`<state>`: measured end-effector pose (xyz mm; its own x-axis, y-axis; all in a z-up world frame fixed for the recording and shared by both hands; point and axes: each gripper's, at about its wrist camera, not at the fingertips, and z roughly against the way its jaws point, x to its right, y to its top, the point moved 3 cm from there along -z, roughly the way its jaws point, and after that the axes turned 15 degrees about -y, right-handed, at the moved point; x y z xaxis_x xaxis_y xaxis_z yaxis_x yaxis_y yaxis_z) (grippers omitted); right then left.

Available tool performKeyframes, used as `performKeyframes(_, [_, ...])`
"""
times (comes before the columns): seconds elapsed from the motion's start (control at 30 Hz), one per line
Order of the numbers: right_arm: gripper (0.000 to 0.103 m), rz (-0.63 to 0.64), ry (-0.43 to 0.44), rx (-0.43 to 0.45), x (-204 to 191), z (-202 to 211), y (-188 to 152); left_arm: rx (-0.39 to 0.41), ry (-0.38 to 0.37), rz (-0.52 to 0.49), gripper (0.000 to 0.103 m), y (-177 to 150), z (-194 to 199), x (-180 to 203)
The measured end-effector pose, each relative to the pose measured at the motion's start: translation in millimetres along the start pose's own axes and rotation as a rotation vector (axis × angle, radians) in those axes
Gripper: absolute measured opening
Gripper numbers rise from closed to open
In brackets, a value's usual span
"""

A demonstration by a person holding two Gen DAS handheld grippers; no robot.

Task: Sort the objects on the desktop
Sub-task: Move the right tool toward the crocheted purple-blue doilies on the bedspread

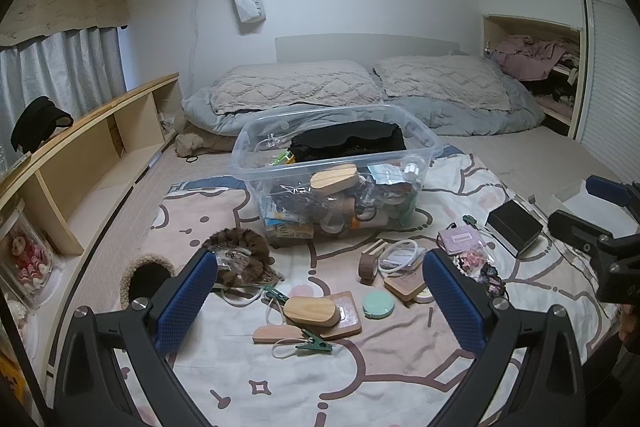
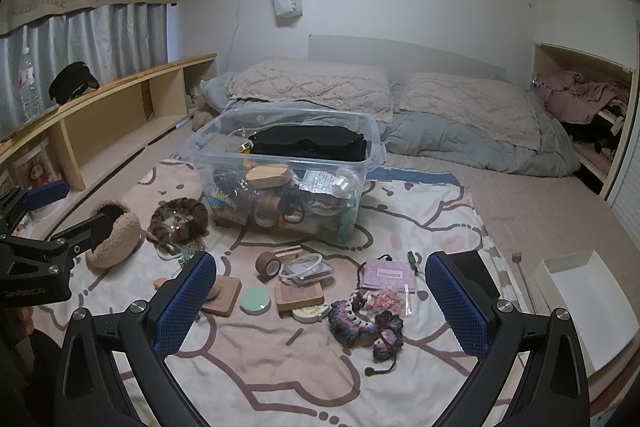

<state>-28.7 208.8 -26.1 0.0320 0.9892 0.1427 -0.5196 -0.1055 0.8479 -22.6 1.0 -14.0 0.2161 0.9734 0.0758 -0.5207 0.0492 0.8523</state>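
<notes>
A clear plastic bin [image 1: 416,137] [image 2: 366,147] half full of small items stands on a patterned blanket. Loose items lie in front of it: a wooden oval block [image 1: 310,310], a green clip [image 1: 314,341], a mint round case [image 1: 378,304] [image 2: 255,301], a brown tape roll [image 1: 368,265] [image 2: 267,263], a pink card pouch [image 1: 460,239] [image 2: 387,274], a crochet scrunchie [image 2: 366,323], a fur scrunchie [image 1: 240,255] [image 2: 178,217]. My left gripper [image 1: 320,301] is open and empty above the wooden block. My right gripper [image 2: 320,301] is open and empty above the scrunchie and case.
A black box [image 1: 514,225] and a white open box [image 2: 580,291] sit at the right. A fuzzy beige pouch [image 2: 114,241] lies at the left. A wooden shelf [image 1: 100,131] runs along the left wall. Pillows [image 1: 296,85] and a duvet lie behind the bin.
</notes>
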Motion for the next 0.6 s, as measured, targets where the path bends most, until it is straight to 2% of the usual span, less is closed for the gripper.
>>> performKeyframes(0.3, [0.103,-0.072,-0.007,0.023,26.6,2.2,4.8,0.043,0.05,0.039,0.103,3.6,9.2,-24.9])
performKeyframes(0.6, [0.103,-0.192,-0.017,0.046,70.6,-1.5,12.1,0.091,0.117,0.057,0.103,10.2,19.0,-45.5])
